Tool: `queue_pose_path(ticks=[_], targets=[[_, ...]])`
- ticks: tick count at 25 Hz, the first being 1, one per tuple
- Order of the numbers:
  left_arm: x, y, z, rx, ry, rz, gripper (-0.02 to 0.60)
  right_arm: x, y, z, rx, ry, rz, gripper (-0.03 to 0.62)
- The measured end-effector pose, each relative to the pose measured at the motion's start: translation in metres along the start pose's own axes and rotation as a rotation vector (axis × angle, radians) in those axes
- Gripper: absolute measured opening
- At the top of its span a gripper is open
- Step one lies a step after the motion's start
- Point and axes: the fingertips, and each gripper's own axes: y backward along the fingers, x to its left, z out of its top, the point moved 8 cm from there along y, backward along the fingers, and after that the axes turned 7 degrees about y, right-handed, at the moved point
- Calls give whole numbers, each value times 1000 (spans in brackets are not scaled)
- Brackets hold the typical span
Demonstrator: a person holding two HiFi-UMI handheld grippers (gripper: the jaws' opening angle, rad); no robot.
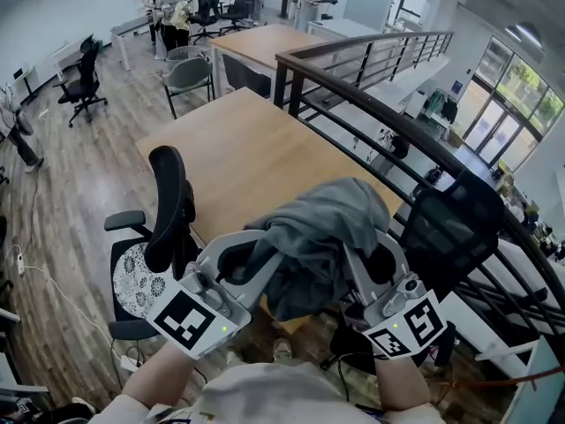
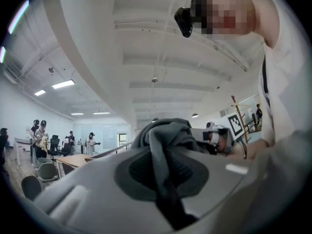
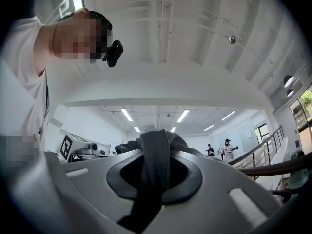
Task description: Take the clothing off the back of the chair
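Two claws are clamped on the grey clothing point(image 1: 322, 228): your left gripper point(image 1: 254, 268) and right gripper point(image 1: 364, 268) hold it bunched over the near edge of the tabletop point(image 1: 238, 148). Keep both grips firm and level, so no hanging fold catches a chair back point(image 1: 169, 206).

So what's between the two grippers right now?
The grey garment, bunched and hanging between left gripper and right gripper, each with jaws shut on it; the head view shows it.
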Motion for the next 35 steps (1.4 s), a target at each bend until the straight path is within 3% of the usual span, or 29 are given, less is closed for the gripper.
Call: queue_pose_path(ticks=[12, 17, 35], targets=[[1, 12, -48, 30, 63, 38, 32, 14, 6, -45, 105, -39, -18, 49], [7, 12, -65, 25, 49, 45, 32, 16, 6, -60, 138, -17, -24, 49], [23, 9, -69, 44, 47, 48, 32, 15, -9, -70, 158, 30, -42, 51]])
